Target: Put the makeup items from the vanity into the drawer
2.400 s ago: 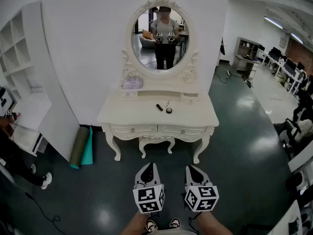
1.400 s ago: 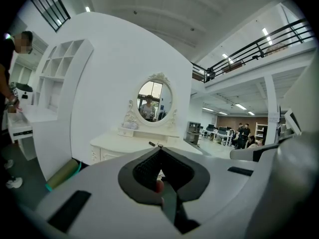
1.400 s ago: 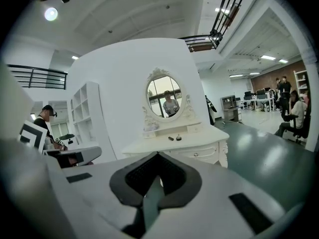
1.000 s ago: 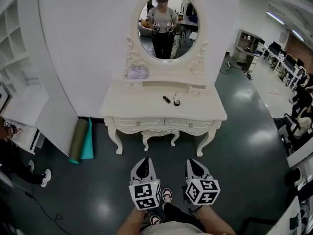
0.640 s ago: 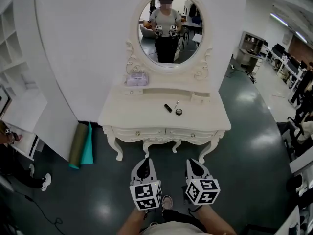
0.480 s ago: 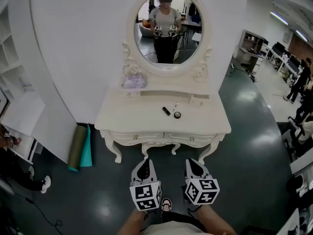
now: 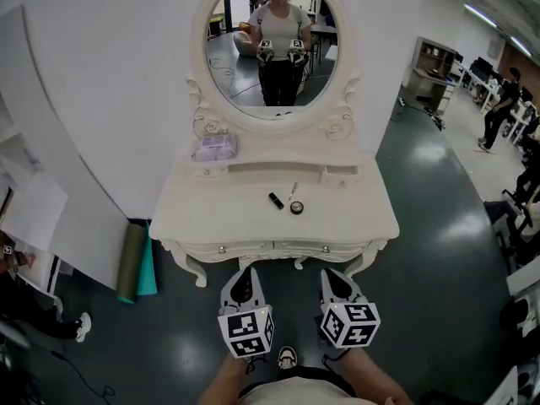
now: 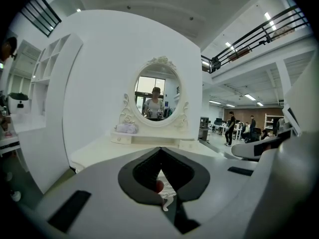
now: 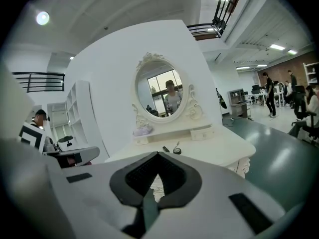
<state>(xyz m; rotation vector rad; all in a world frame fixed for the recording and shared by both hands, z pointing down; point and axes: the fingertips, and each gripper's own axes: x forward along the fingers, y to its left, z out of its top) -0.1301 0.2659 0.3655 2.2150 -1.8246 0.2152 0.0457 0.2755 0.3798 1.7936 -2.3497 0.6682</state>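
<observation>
Head view: left gripper (image 7: 245, 272), right gripper (image 7: 330, 273) closed, empty; drawer (image 7: 245, 249) shut. Risk: careless reach rolls lipstick (image 7: 276, 200) off vanity (image 7: 211, 211).

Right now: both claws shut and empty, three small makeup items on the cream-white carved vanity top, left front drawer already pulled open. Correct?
No: the left front drawer is closed, flush with the cream-white carved vanity, per the head view. The rest holds: left claw and right claw shut and empty; black tube, thin stick and small round black pot on top.
</observation>
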